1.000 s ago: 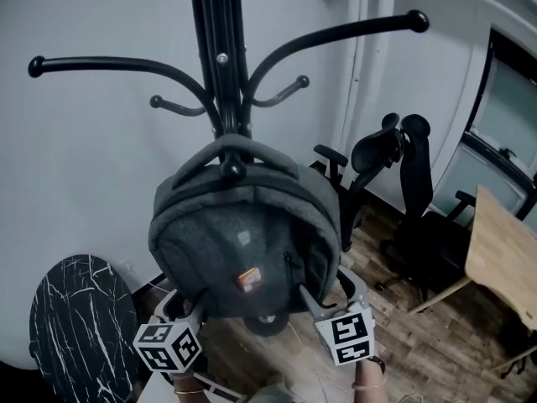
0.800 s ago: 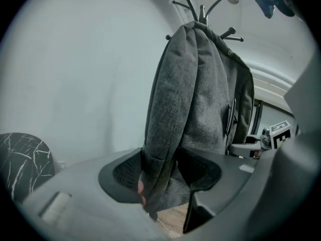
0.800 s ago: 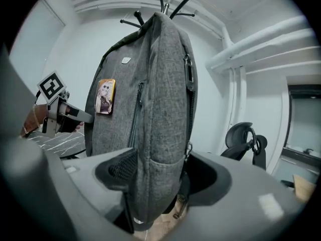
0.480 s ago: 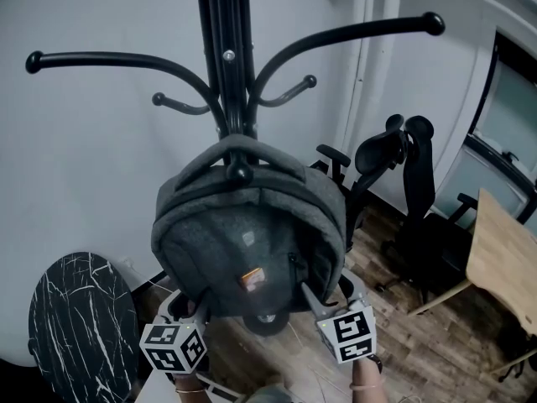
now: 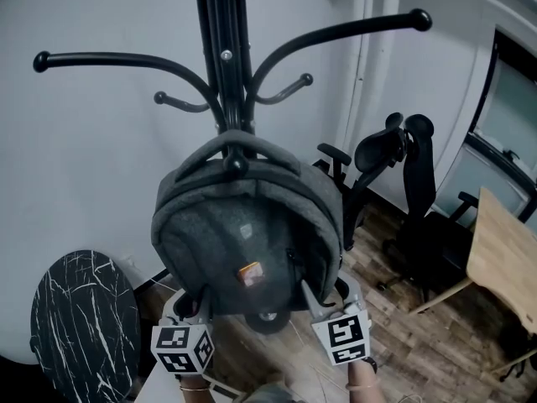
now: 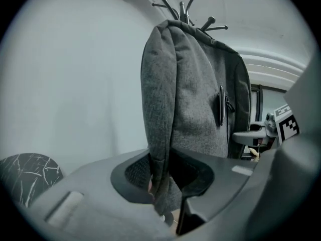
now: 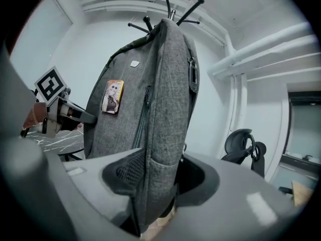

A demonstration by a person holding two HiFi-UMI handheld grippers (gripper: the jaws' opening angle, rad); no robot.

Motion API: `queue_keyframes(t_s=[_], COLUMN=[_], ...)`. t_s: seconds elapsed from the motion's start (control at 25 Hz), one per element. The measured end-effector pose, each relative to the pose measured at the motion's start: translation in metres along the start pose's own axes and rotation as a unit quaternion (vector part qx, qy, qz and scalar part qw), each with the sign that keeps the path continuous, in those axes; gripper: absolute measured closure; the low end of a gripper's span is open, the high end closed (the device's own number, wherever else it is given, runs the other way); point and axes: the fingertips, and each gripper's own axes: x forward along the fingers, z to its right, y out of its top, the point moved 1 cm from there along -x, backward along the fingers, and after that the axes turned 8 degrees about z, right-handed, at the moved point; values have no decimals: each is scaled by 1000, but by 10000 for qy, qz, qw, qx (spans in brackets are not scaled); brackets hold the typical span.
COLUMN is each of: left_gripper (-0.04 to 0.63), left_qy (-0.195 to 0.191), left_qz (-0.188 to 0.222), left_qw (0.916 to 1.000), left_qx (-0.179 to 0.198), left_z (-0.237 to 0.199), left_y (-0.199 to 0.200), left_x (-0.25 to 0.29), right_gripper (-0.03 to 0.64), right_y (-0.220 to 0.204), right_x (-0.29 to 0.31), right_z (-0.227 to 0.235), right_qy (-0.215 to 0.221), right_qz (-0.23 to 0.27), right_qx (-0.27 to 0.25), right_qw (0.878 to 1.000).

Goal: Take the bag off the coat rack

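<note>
Bag [image 5: 243, 242] — edges in closing left tongs [image 6: 160, 170], right tongs [image 7: 159, 177]

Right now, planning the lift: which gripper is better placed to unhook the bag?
Right, probably. Both grippers' jaws have just been closing on the bag; the right gripper bites its thick side panel, the left gripper only a thin edge.

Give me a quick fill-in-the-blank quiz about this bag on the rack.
1. The grey bag hangs on the black ___.
2. The left tool and right tool each pinch the ___.
3. In the head view, the office chair stands ___ of the bag.
Answers: rack; bag; right.
Note: both tools' jaws have just been closing.
</note>
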Motion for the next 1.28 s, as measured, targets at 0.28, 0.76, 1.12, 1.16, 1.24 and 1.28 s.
queue_keyframes(t_s=[0.28,0.76,1.12,1.16,1.24,1.28], left_gripper=[520,526,526,526,526,526], left_qy=[98,180,253,263,281,290], left_qz=[96,224,350,361,385,398], left_qw=[9998,9994,9988,9988,9987,9986], left_qx=[152,174,209,207,206,206], left_z=[5,12,17,18,19,19], left_y=[3,8,13,13,14,15], left_x=[-10,-27,-42,-44,-47,-49], right_gripper=[459,469,472,472,472,473], right_y=[5,11,17,18,20,21], right_x=[-8,-25,-40,-42,-45,-46], right_z=[-7,-14,-18,-19,-20,-20], right_qy=[-13,33,74,80,88,93], right_qz=[104,202,305,315,345,360], right_qx=[-208,-386,-509,-530,-562,-574], right_qw=[9997,9990,9982,9981,9978,9977])
